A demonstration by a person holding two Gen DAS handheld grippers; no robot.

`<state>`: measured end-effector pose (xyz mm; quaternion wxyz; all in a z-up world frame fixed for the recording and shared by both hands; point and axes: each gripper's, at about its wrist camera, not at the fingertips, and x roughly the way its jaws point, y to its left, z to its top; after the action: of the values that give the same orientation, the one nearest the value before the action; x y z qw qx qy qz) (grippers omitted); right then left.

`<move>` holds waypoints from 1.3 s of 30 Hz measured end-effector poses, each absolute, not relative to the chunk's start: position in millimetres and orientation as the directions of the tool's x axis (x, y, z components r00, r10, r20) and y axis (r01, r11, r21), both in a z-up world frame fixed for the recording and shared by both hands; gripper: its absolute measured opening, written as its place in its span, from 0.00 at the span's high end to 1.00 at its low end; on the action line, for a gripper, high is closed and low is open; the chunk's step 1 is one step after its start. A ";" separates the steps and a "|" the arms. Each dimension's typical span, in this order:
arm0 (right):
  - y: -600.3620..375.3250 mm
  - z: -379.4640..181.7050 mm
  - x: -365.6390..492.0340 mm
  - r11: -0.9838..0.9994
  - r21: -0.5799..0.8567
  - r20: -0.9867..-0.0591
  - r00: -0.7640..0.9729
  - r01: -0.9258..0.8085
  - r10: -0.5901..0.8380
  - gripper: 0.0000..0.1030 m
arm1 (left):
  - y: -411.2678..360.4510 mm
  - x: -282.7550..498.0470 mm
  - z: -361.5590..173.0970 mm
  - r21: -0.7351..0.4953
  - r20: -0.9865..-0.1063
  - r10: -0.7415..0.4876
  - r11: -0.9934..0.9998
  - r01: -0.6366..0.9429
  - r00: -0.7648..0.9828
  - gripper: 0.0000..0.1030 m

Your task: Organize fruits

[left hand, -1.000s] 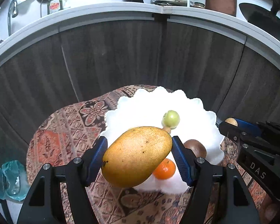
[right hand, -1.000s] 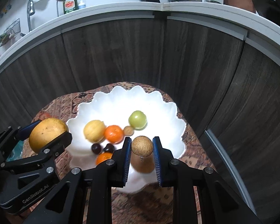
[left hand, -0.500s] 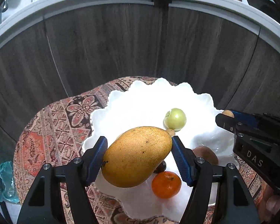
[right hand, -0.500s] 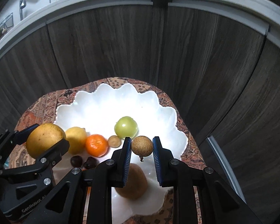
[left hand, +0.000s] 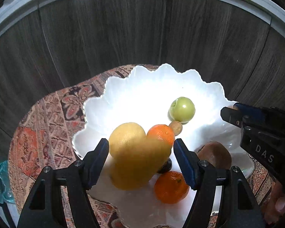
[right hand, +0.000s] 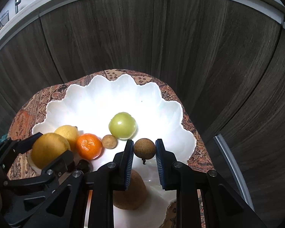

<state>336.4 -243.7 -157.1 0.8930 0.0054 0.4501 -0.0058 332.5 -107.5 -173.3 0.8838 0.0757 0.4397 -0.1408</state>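
1. The white bowl [left hand: 112, 87] is glossy with a scalloped, wavy rim; it stands on a patterned cloth [left hand: 47, 117] over the surface.
2. The smooth yellow mango [left hand: 140, 161] lies blurred between the left tongs [left hand: 140, 163]; their ribbed blue pads have just been opening and stand apart from it. A second ago they clamped it.
3. The right tongs [right hand: 144, 152] are closed on a small, rough, round brown fruit [right hand: 144, 148] above the bowl.

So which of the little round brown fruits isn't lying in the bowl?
The rough one with a stalk, pinched in the right gripper above the white bowl. The smoother one lies inside, beside the green fruit.
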 end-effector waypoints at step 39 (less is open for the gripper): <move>-227.8 -59.9 222.6 0.992 -0.012 -0.678 0.728 0.126 -0.101 0.10 | -60.2 234.2 -66.8 0.065 -0.671 -0.128 0.971 0.229 0.730 0.00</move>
<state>222.6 -227.8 -59.9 0.9293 0.0175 0.3639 -0.0612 234.2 -60.2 -66.8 0.9273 0.0716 0.3545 -0.0962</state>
